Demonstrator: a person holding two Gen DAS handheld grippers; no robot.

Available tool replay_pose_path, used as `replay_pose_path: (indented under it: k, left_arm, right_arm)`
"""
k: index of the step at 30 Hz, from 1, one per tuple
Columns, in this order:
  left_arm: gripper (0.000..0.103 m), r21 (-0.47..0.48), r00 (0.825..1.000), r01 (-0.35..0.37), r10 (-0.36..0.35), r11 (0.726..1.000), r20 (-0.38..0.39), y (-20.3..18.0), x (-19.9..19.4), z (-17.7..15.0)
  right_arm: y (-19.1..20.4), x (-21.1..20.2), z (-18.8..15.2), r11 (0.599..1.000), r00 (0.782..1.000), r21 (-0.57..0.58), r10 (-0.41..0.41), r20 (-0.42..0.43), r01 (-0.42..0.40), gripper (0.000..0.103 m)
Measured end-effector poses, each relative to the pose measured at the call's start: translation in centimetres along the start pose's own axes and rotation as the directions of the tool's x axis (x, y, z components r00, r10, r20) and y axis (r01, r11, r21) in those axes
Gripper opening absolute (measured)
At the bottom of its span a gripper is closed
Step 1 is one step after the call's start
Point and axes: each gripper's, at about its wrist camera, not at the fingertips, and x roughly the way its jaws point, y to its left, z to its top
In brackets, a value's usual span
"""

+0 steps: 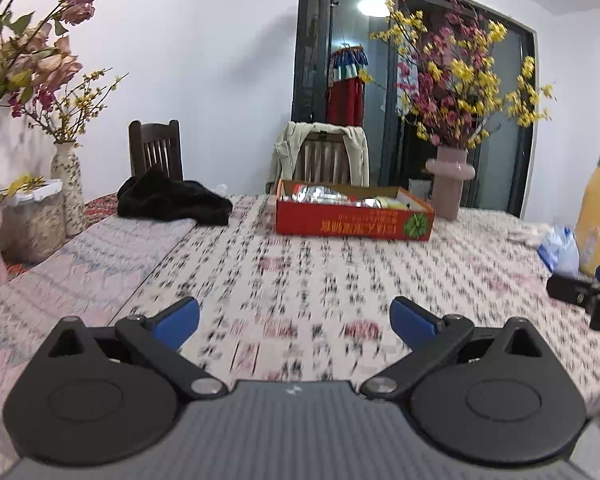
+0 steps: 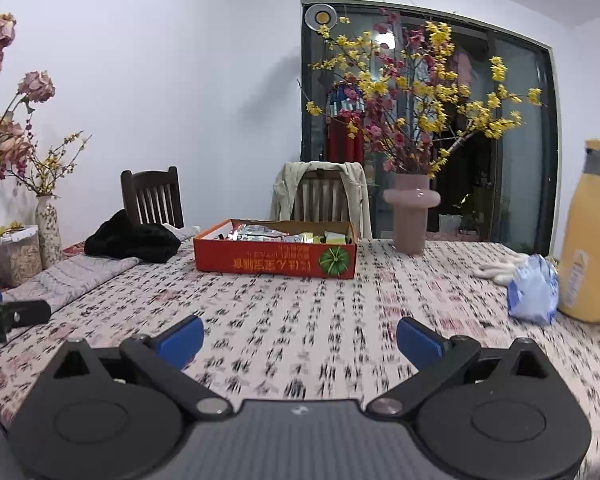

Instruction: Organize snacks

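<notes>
My left tool [image 1: 295, 316] has both blue fingers [image 1: 178, 320] spread wide, nothing between them. My right tool [image 2: 299, 336] likewise stands fully spread and empty, pointing slightly downward.

White walls, dark glass door [image 2: 460, 140] (round lamp [image 2: 321, 15] reflected), two wooden chairs [image 2: 153, 196], patterned tablecloth [image 2: 300, 320].

Cardboard box [image 2: 275, 261], shiny foil packets [image 2: 256, 234]

Pink vase [image 2: 411, 216] with blossom branches at table's far edge — black cloth [image 2: 134, 240] left, yellow bottle [image 2: 592, 236] right.
</notes>
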Motion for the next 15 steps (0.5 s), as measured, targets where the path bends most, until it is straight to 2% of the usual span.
replay_pose_path:
  k: [5,9,15]
  left_arm:
    - [0.103,0.051,1.000,0.029,-0.030,0.998,0.000,0.1,-2.9,-1.6]
    - [0.103,0.027,0.999,0.031,-0.031,0.999,0.008,0.2,-4.1,-1.7]
    - [0.103,0.036,0.999,0.031,-0.033,0.999,0.042,-0.5,-4.7,-1.5]
  right_arm:
    - [1.1,-3.1,-1.0,1.000,1.000,-0.007,-0.007,0.025,0.007,0.103]
    - [2.5,-5.5,-2.2,1.000,0.999,-0.024,-0.018,0.030,0.019,0.103]
    - [3.2,-5.9,-2.7,0.999,1.000,-0.052,0.004,0.009,-0.004,0.103]
